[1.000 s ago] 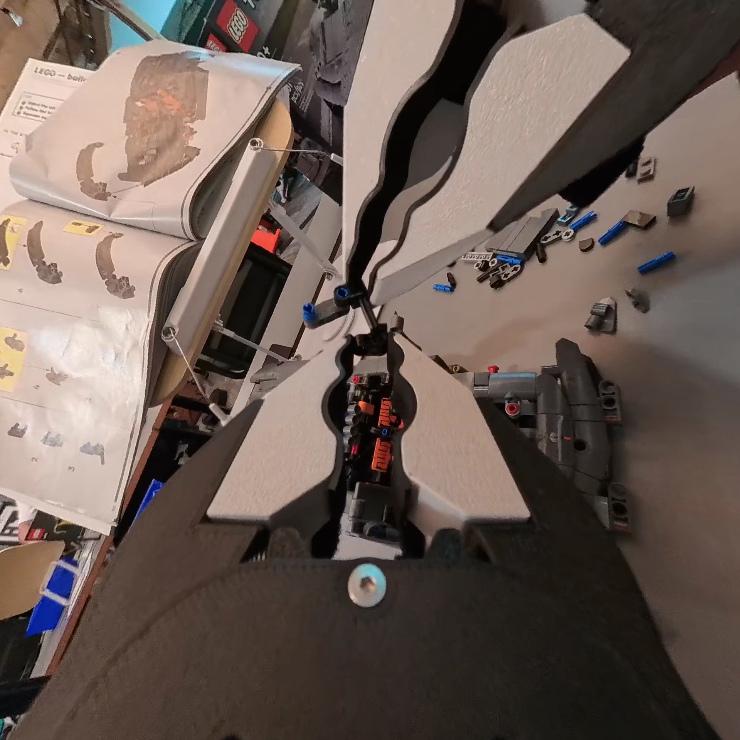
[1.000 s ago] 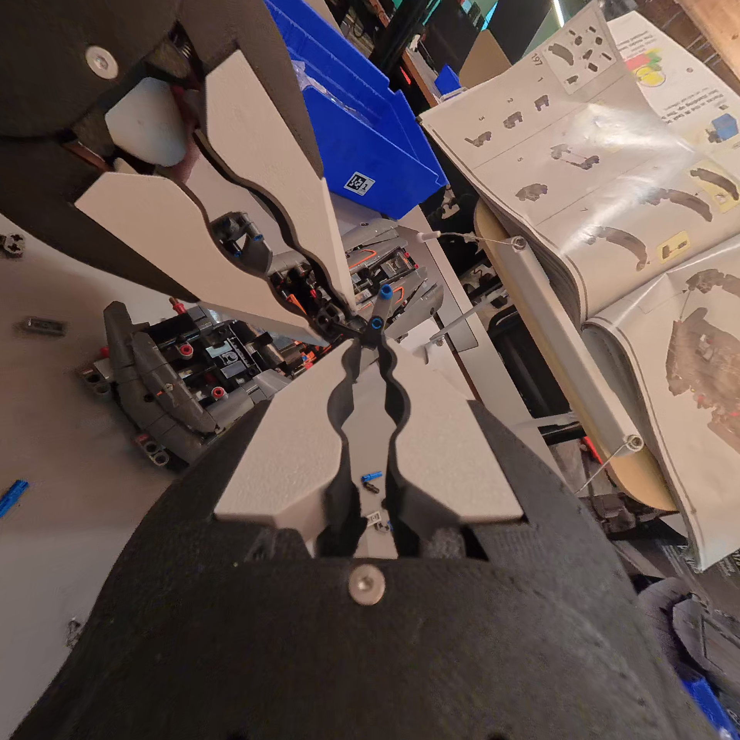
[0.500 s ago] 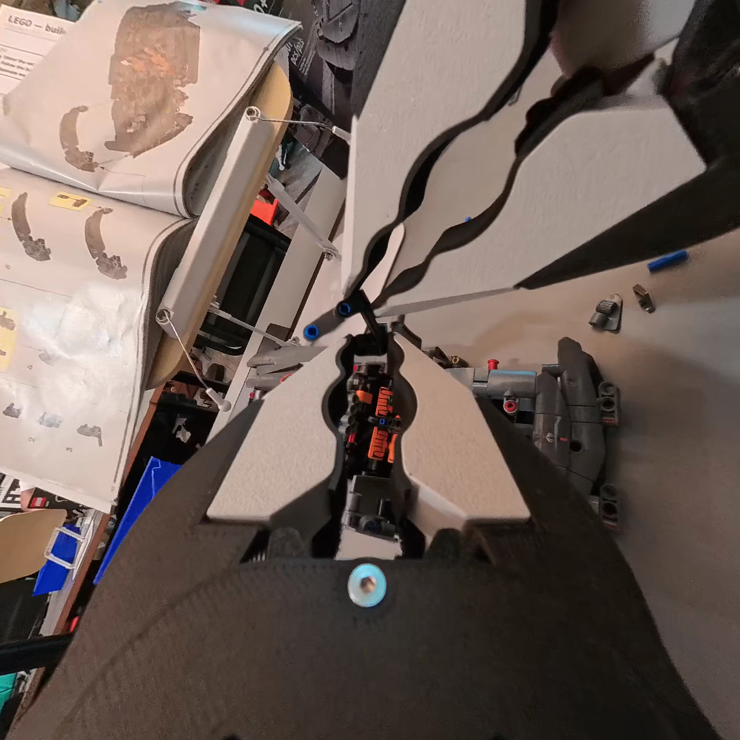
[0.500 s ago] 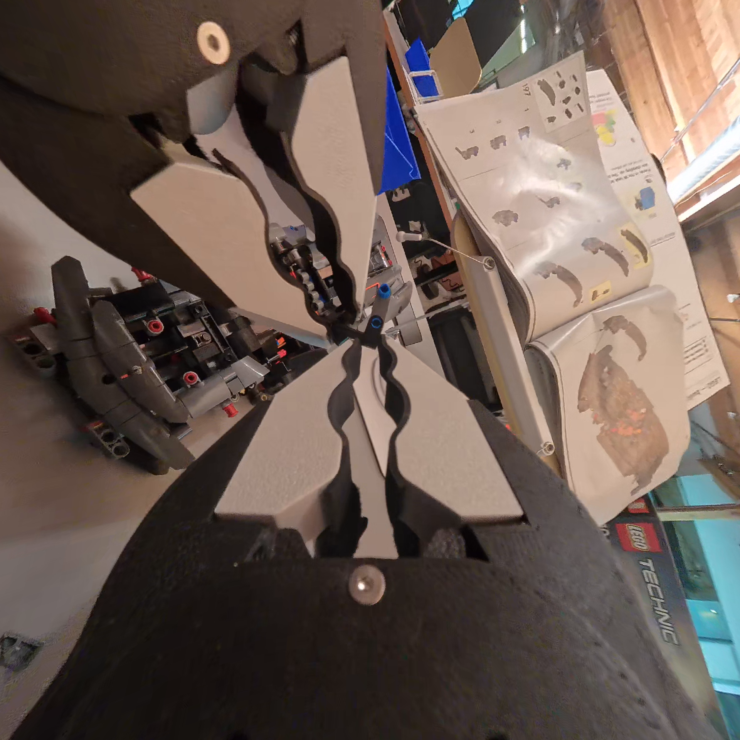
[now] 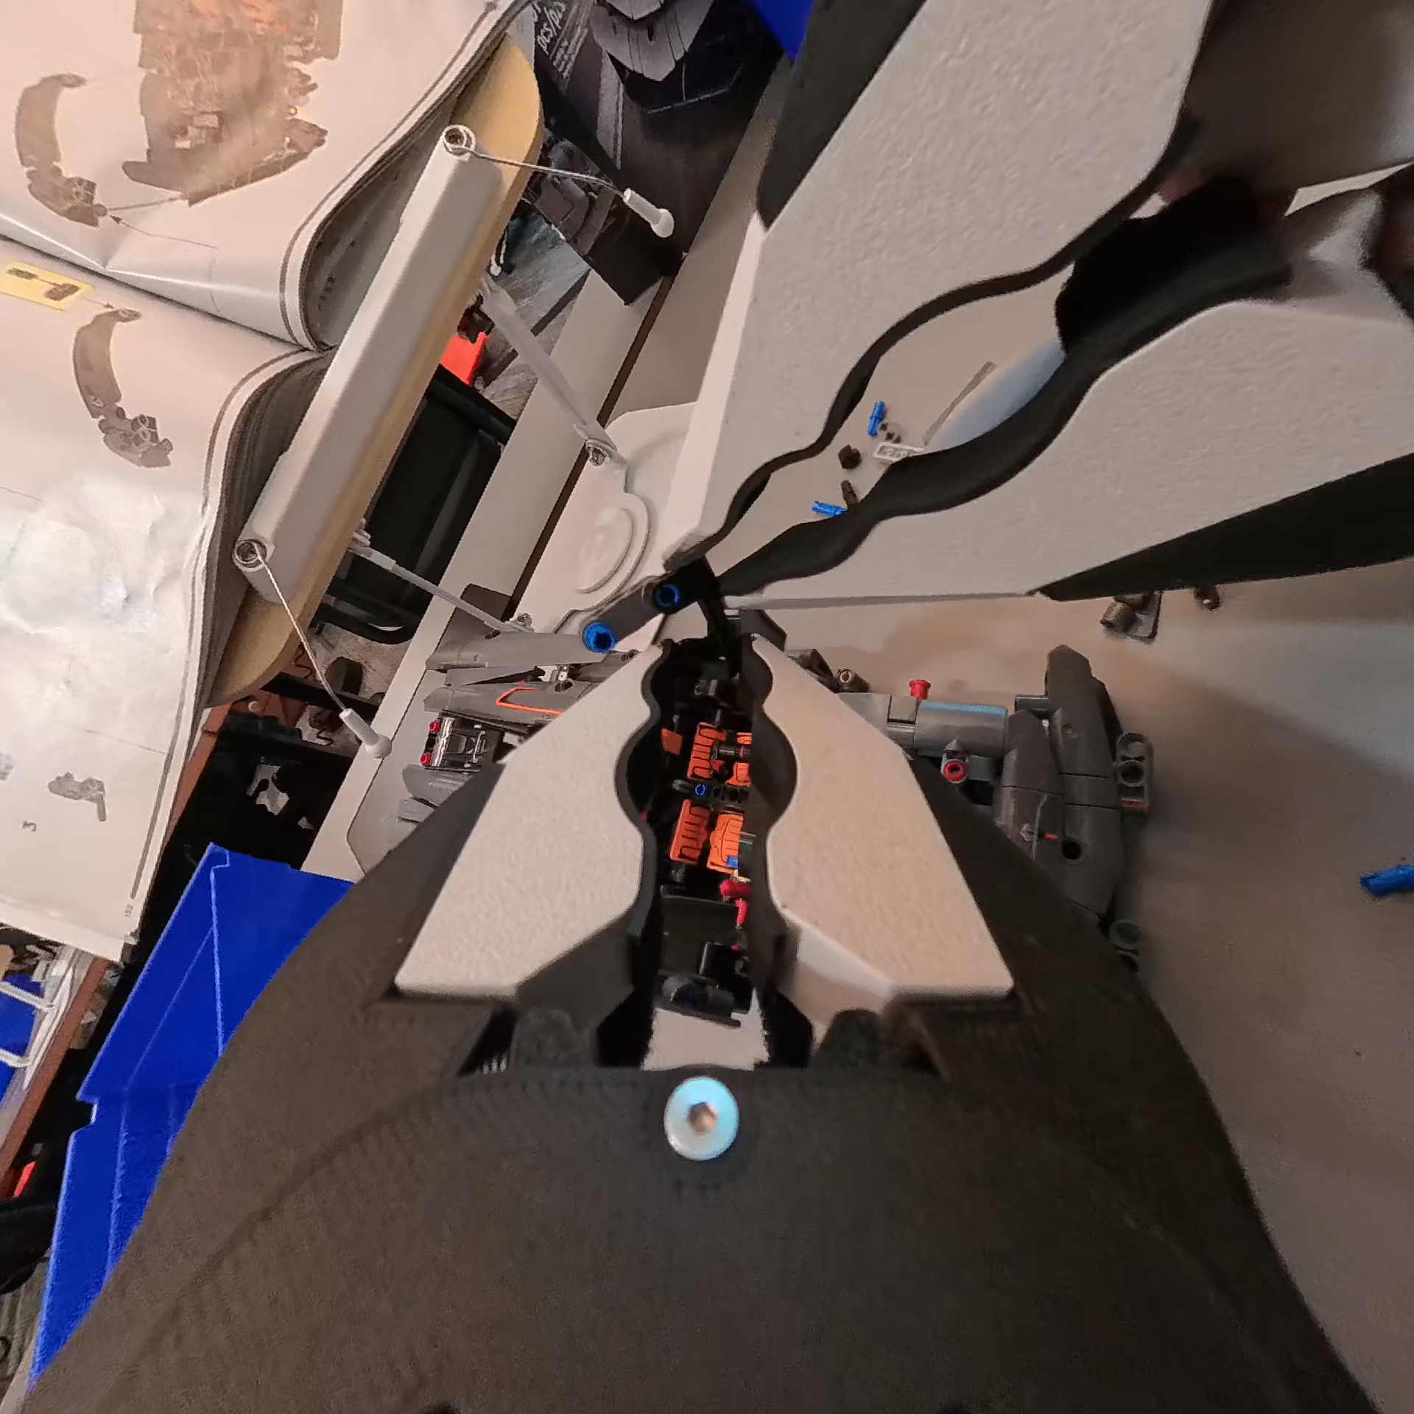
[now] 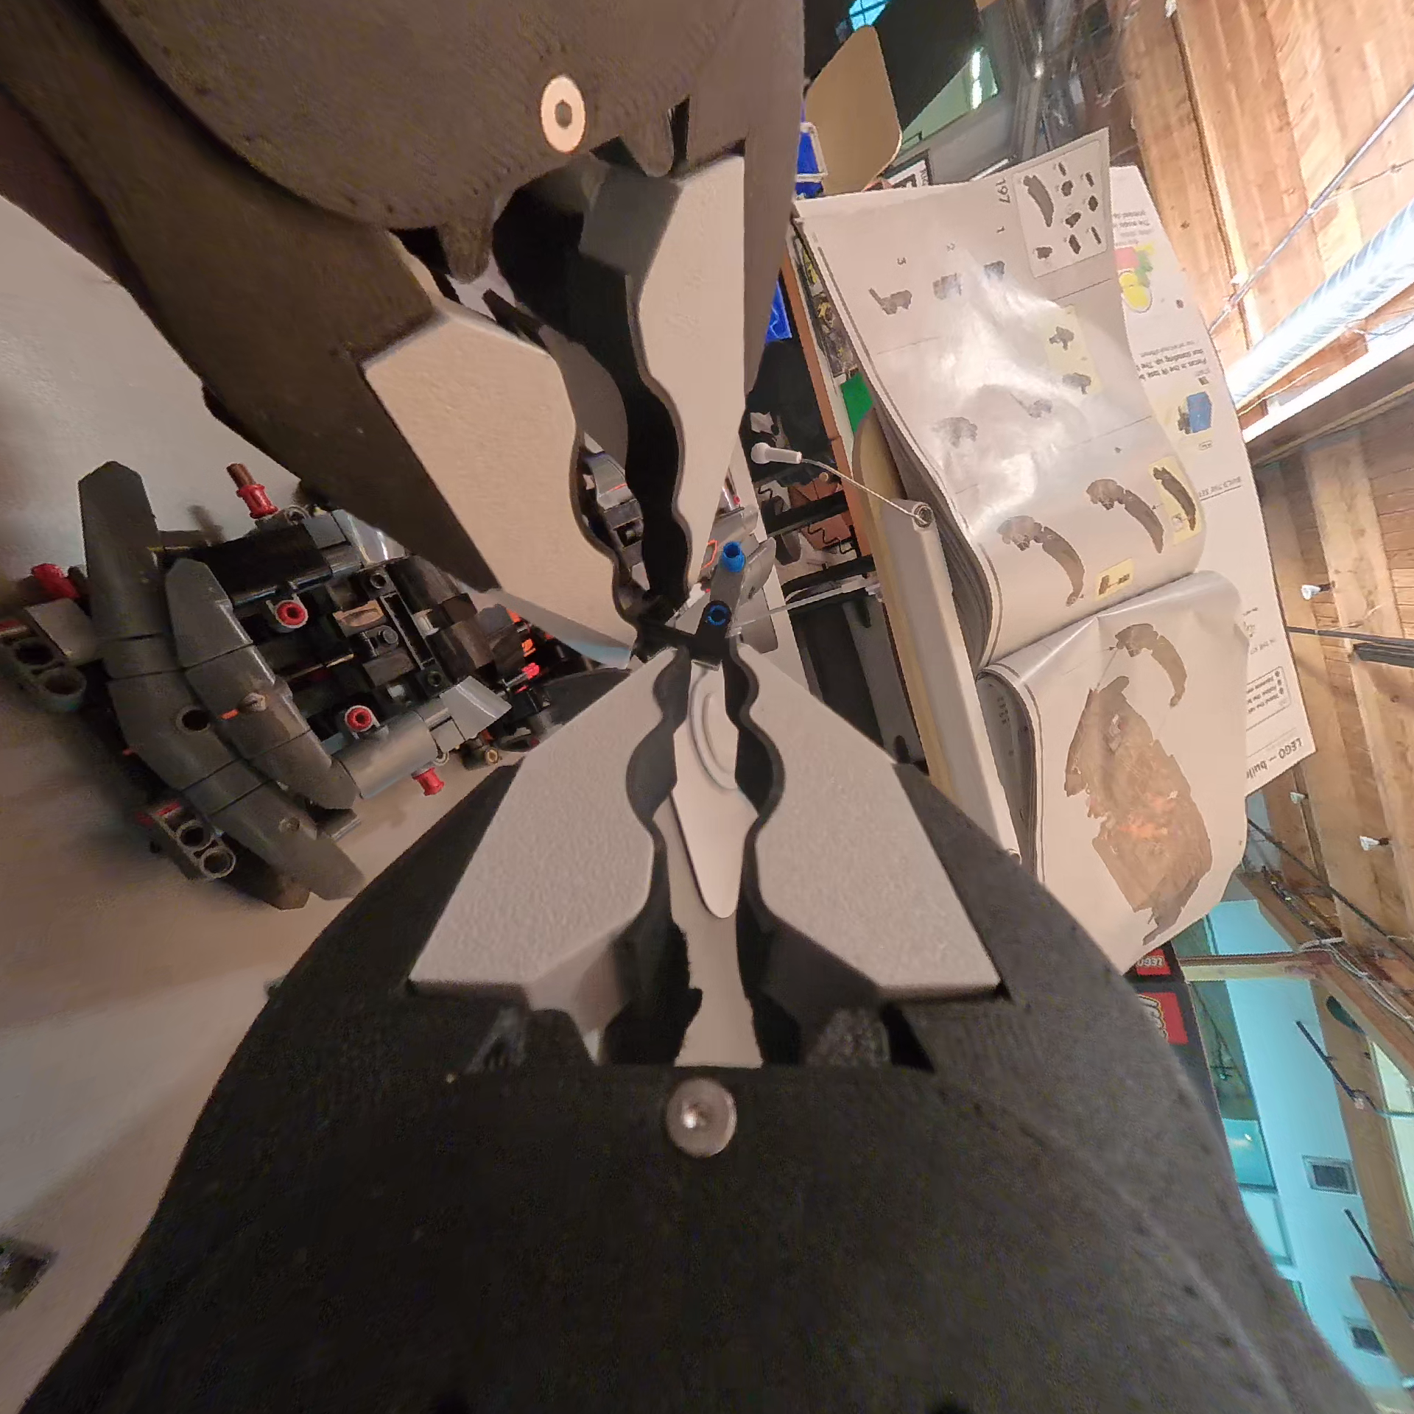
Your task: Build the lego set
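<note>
Lego beam (image 5: 664,593), small and dark with two blue pins (image 6: 732,555), is pinched in mid-air between both sets of jaws, tip to tip. The left gripper (image 5: 708,650) is clenched on the beam's black end (a thin black link, seemingly), and the right gripper (image 6: 700,654) is clamped on the same piece from the opposite side. In the left wrist view the right gripper (image 5: 700,570) is seen coming in from the upper right; in the right wrist view the left gripper (image 6: 658,604) is seen coming down from the top. Below the held piece the grey model (image 6: 252,689) is laid on the bench (image 5: 1262,1033), its orange parts visible between the left fingers (image 5: 551,842). Loose pieces (image 5: 1386,881) are scattered on the bench near the model. The manual (image 6: 1071,474) is propped open on a stand (image 5: 367,413) just beyond the model, and a blue bin (image 5: 191,995) is seen beside the bench edge.
</note>
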`<state>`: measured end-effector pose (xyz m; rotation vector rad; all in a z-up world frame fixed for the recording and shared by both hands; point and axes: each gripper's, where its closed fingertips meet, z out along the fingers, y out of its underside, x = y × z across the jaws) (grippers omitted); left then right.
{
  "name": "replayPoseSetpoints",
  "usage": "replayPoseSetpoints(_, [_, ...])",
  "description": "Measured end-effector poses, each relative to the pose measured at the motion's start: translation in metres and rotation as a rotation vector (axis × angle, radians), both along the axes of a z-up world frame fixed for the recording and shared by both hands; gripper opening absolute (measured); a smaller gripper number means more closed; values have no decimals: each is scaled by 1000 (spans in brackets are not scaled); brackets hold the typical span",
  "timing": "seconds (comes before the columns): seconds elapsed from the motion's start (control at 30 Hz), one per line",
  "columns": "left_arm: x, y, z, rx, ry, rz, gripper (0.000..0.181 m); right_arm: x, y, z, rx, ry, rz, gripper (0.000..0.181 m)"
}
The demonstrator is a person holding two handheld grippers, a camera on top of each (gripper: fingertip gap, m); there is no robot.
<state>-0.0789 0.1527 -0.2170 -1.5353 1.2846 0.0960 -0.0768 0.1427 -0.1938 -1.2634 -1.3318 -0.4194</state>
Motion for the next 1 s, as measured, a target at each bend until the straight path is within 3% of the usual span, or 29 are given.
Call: replayPoseSetpoints(1.0, [3,0,-3,-67,-30,16,13,3,8,-5,-17,6,-25,5])
